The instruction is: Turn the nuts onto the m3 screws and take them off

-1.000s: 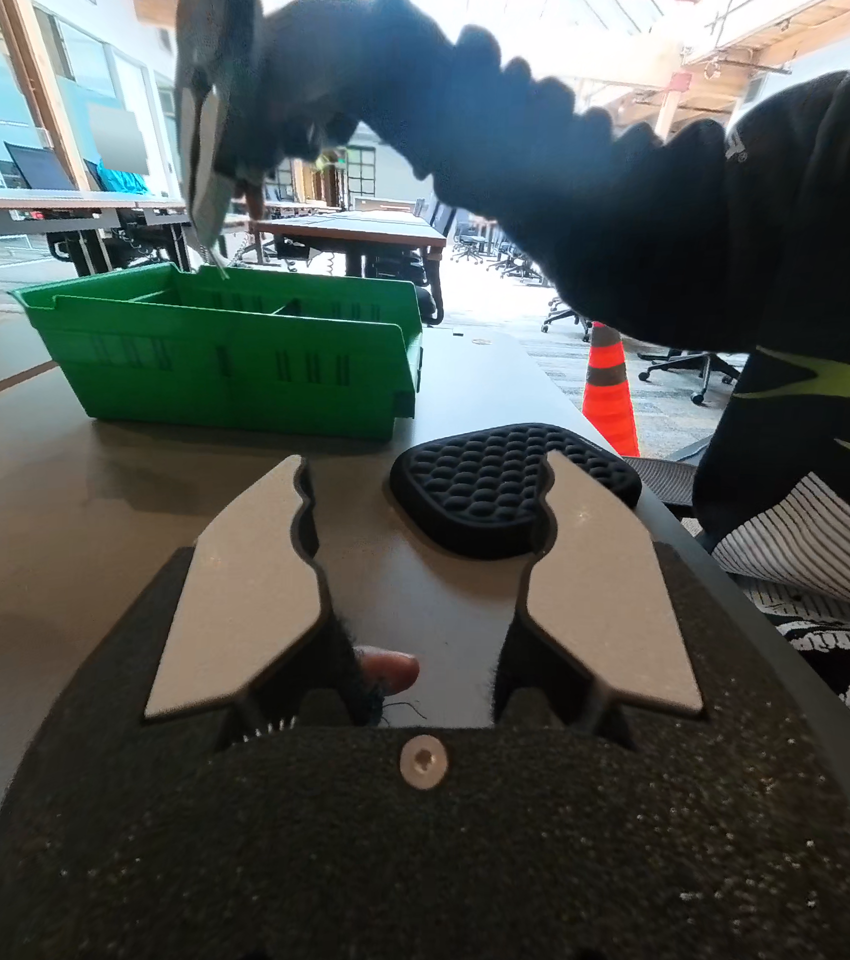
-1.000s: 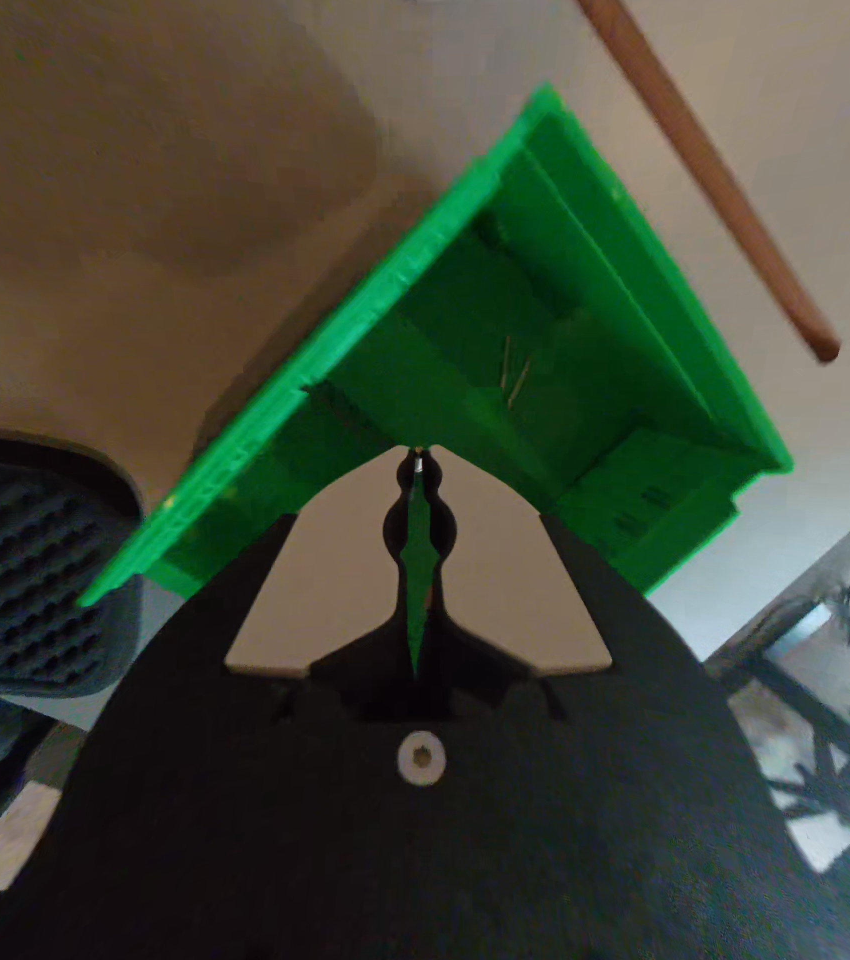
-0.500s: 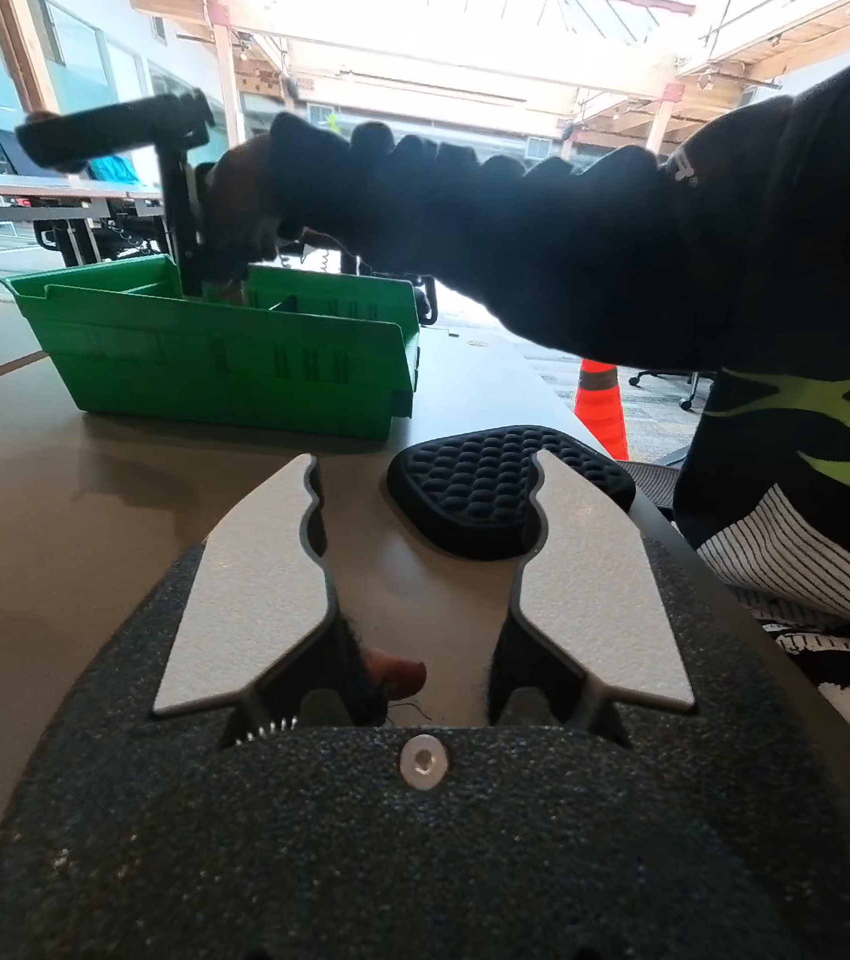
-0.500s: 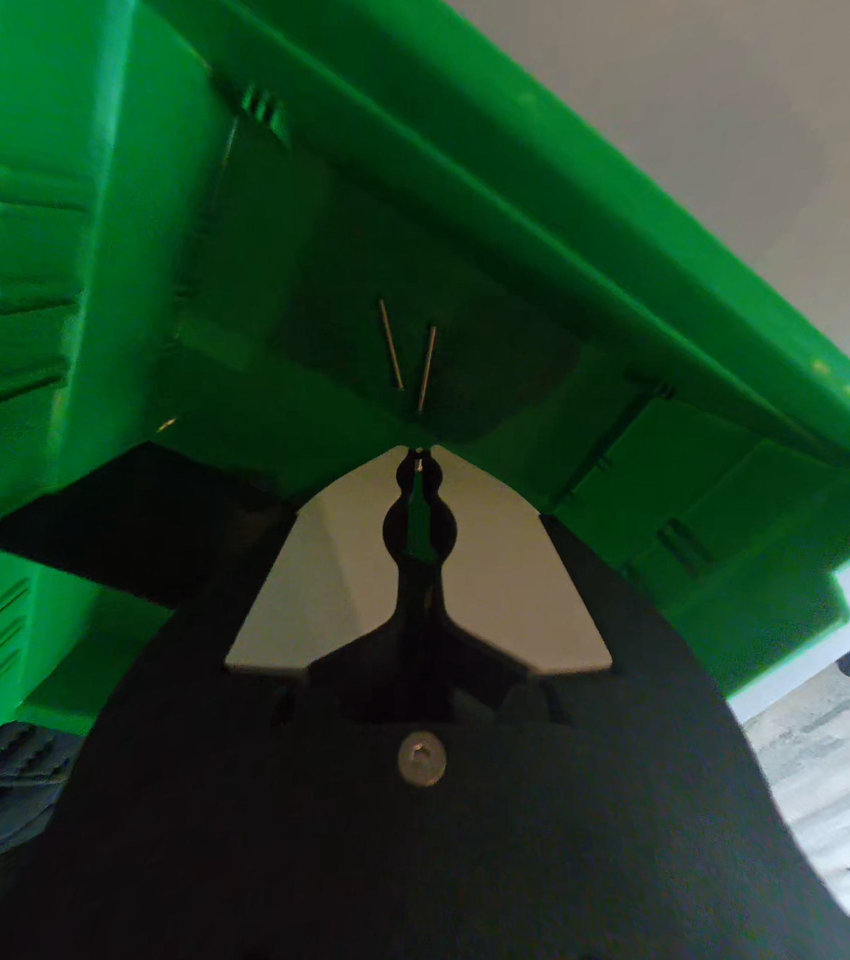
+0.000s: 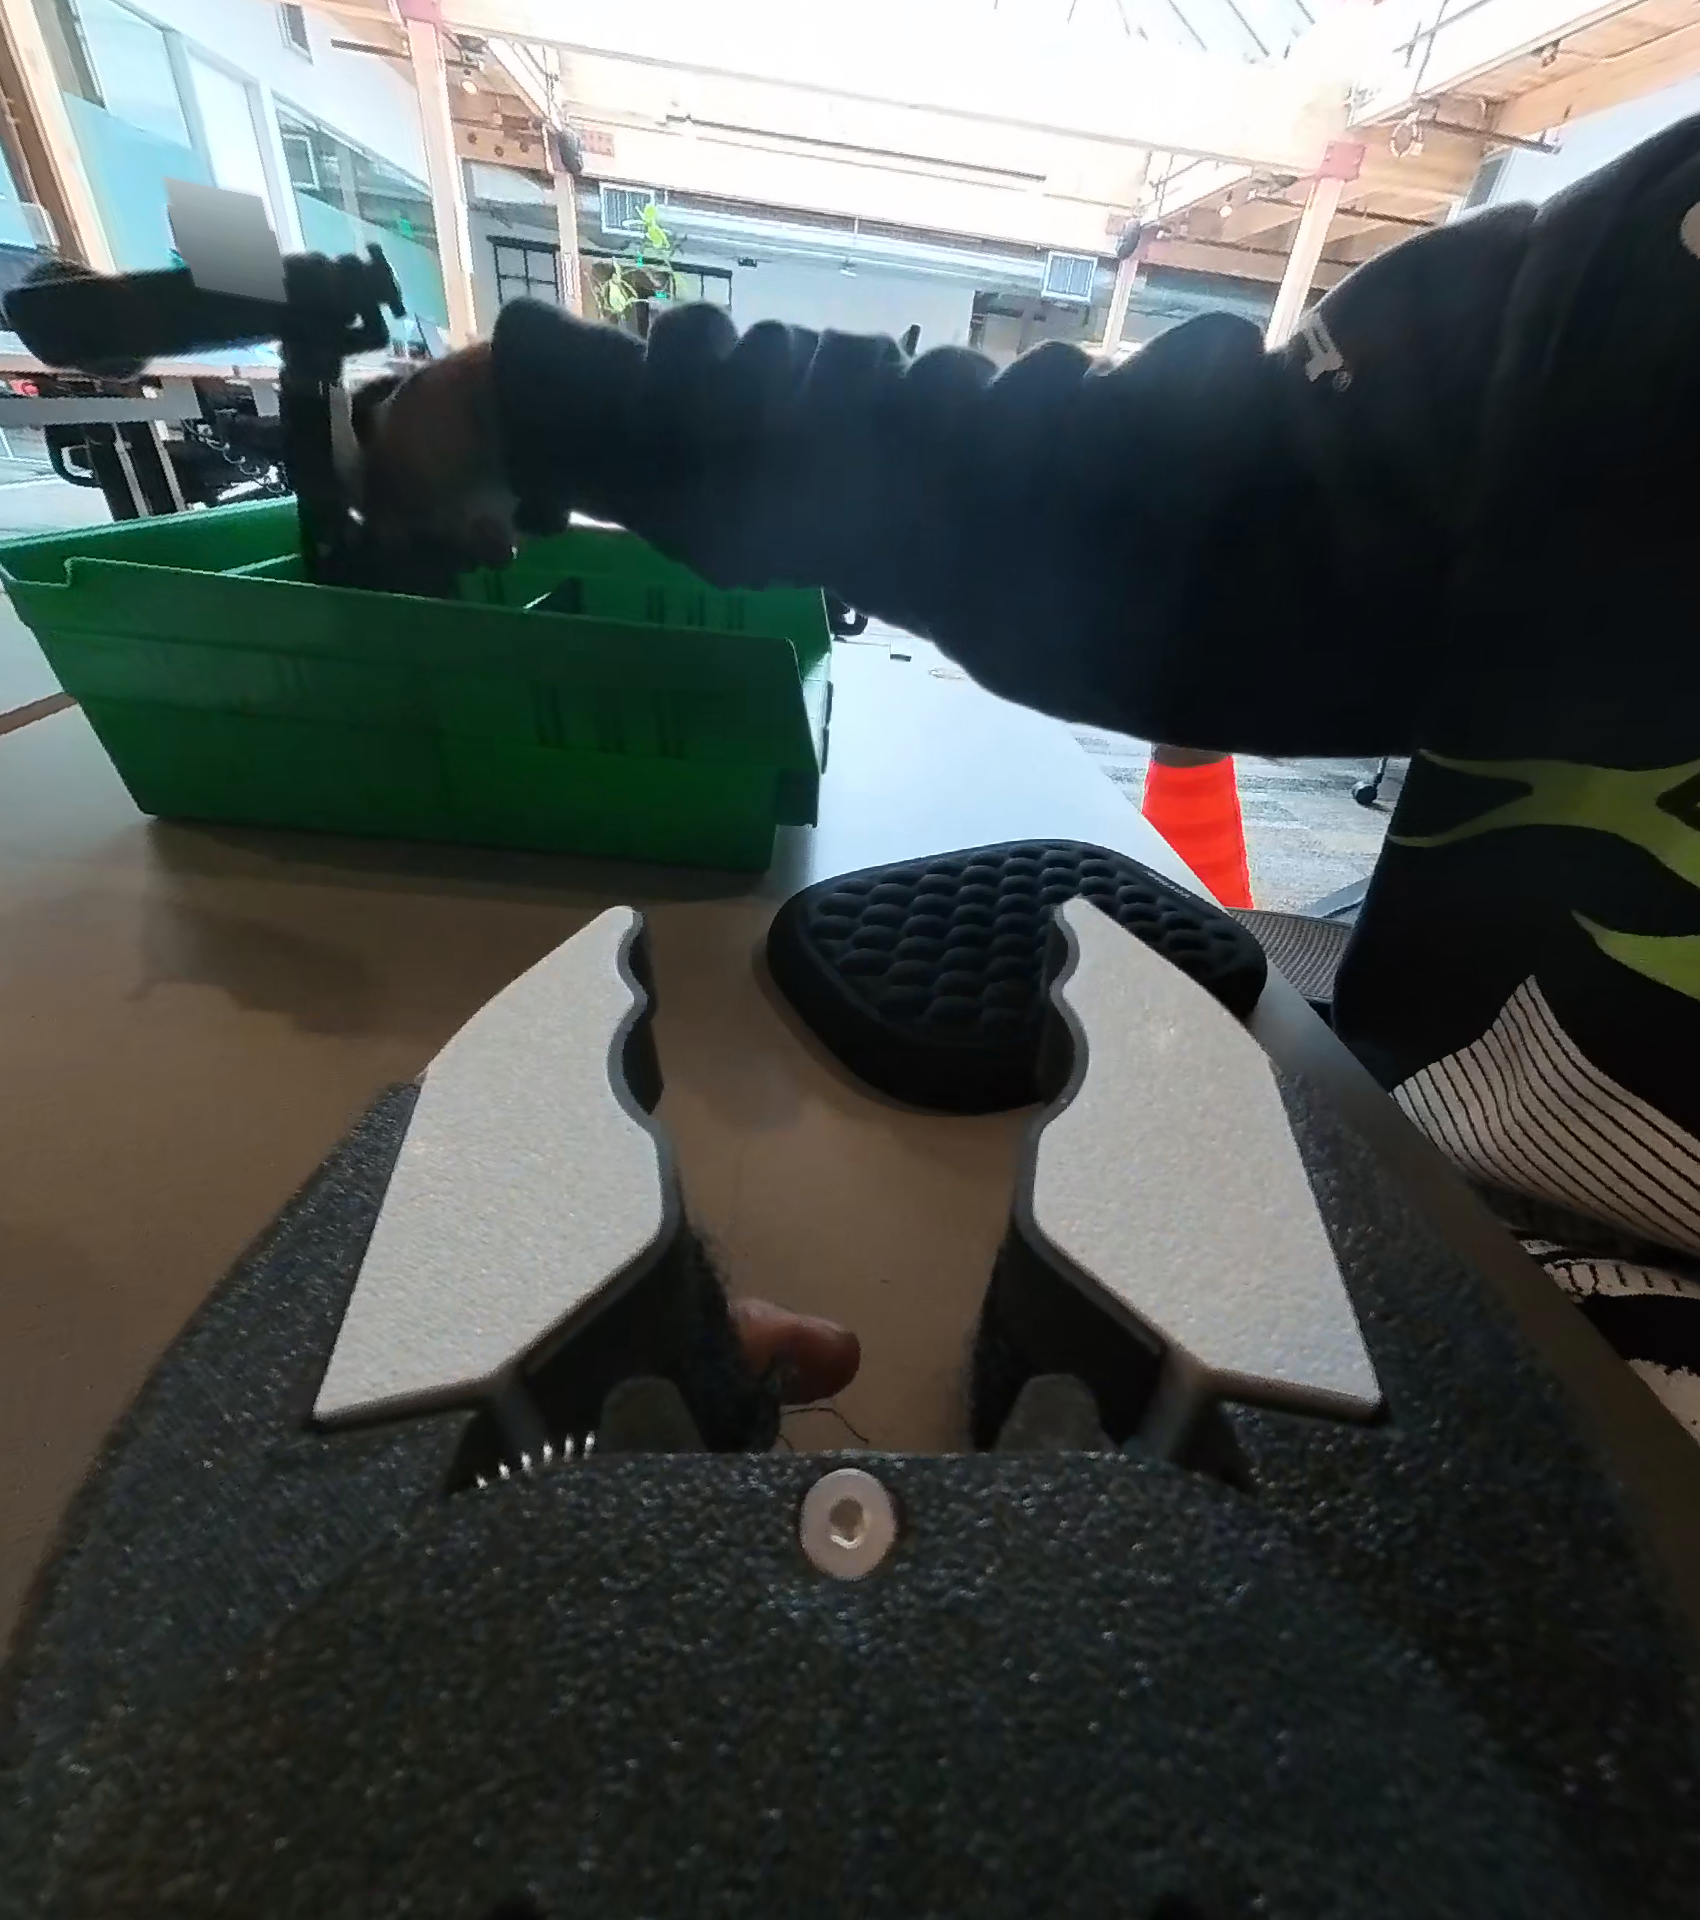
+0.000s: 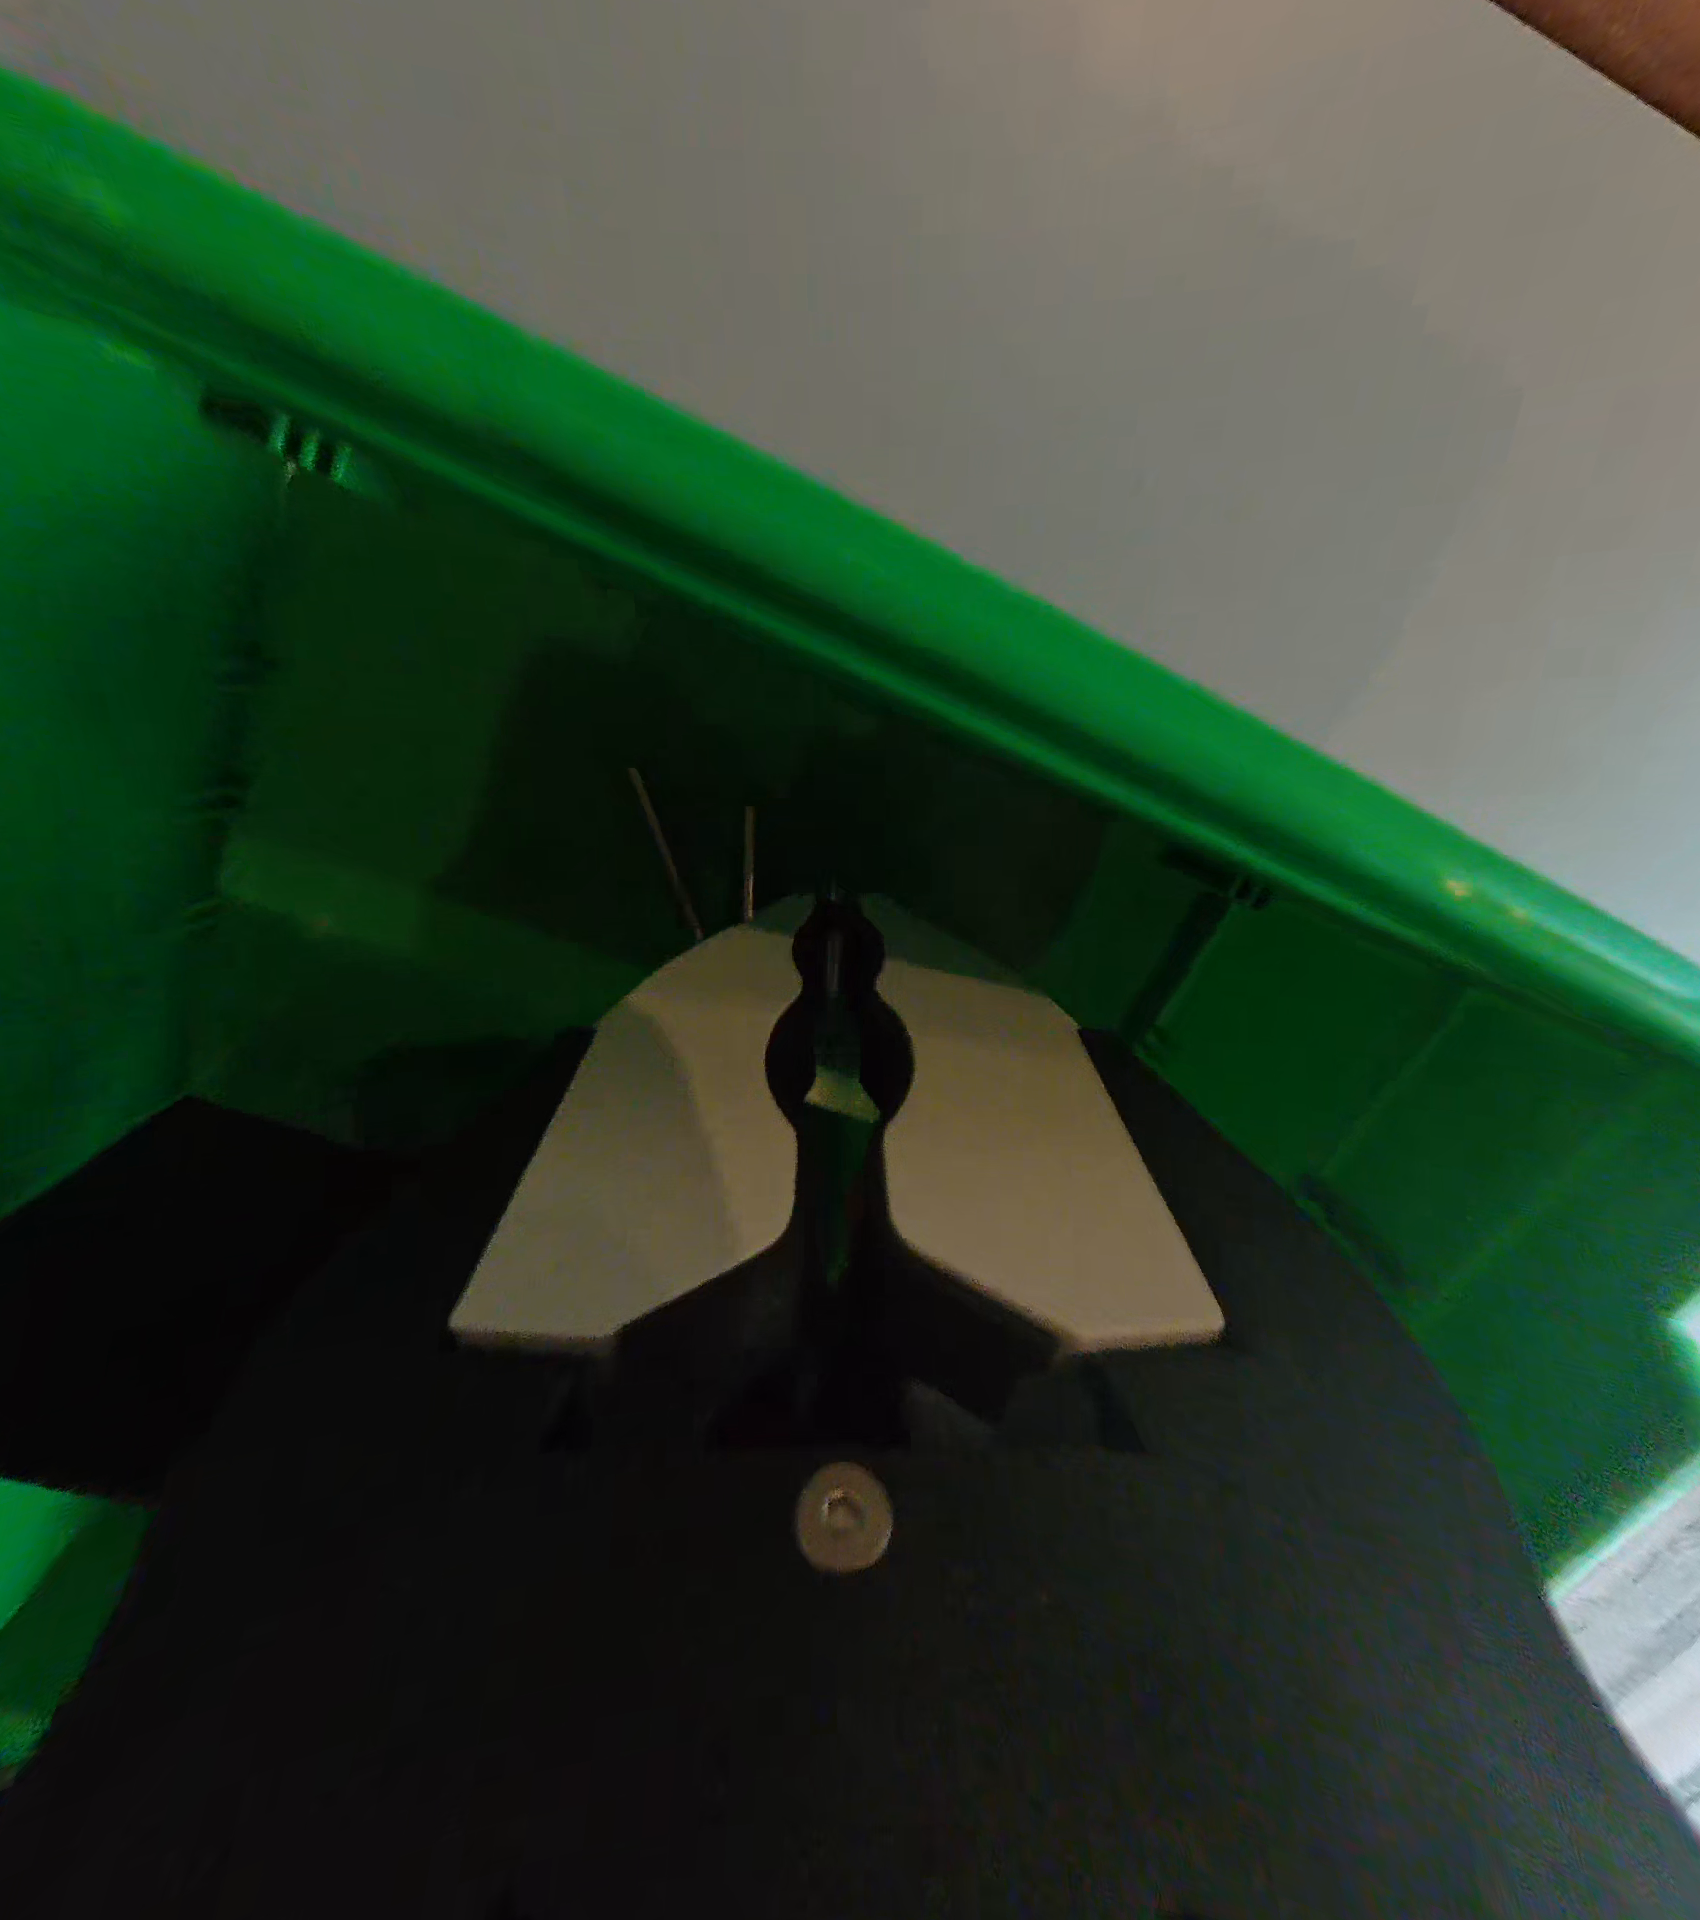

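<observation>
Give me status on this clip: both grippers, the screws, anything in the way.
Left gripper open, empty, low over table. Right gripper shut, down inside green bin. Two thin screws just ahead. Nothing blocking.

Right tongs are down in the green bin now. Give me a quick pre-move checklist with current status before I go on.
1. Right tongs inside the green bin: ok.
2. Right tongs shut: ok; whether they pinch a screw: cannot tell.
3. Two thin screws on the bin floor ahead of the tips: ok.
4. Left tongs open, nothing between them: ok.
5. Nuts located: cannot tell.
6. Black pad lying apart from the bin: ok.
</observation>
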A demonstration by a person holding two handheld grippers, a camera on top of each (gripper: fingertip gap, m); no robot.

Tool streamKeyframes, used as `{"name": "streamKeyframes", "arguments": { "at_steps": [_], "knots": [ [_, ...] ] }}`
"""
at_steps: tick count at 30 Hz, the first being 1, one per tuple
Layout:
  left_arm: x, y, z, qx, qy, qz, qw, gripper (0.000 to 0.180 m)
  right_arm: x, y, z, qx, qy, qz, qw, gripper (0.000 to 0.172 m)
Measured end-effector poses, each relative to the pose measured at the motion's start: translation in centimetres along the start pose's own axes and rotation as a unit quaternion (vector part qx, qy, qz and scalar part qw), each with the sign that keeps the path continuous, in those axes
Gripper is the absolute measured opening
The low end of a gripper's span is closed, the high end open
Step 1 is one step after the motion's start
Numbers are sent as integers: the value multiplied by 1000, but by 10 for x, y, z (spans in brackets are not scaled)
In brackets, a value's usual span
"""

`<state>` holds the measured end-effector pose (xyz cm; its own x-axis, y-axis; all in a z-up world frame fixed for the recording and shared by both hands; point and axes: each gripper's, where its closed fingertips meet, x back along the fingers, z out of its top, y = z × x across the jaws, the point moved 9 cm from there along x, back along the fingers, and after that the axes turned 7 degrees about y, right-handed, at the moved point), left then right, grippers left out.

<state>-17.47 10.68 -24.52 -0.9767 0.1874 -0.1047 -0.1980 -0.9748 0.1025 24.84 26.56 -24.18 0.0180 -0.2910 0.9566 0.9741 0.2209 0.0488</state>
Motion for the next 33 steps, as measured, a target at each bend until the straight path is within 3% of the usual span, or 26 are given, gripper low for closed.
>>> {"name": "streamKeyframes", "arguments": {
  "at_steps": [12,18,22,27,33],
  "knots": [
    [-1,1,-1,-5,-3,-1,1000,68,-12,5,-10,-26,9,-12,1000,4],
    [1,-1,0,2,5,7,1000,66,4,5,-10,-21,34,-31,999,18],
    [1,0,0,-3,6,15,1000,66,42,-8,-13,-6,107,-63,992,21],
    [1,0,4,-12,-1,31,999,65,99,-58,-37,27,263,-66,962,28],
    [16,1,41,-7,42,85,996,68,129,-126,-82,58,354,-9,933,33]
  ]
}}
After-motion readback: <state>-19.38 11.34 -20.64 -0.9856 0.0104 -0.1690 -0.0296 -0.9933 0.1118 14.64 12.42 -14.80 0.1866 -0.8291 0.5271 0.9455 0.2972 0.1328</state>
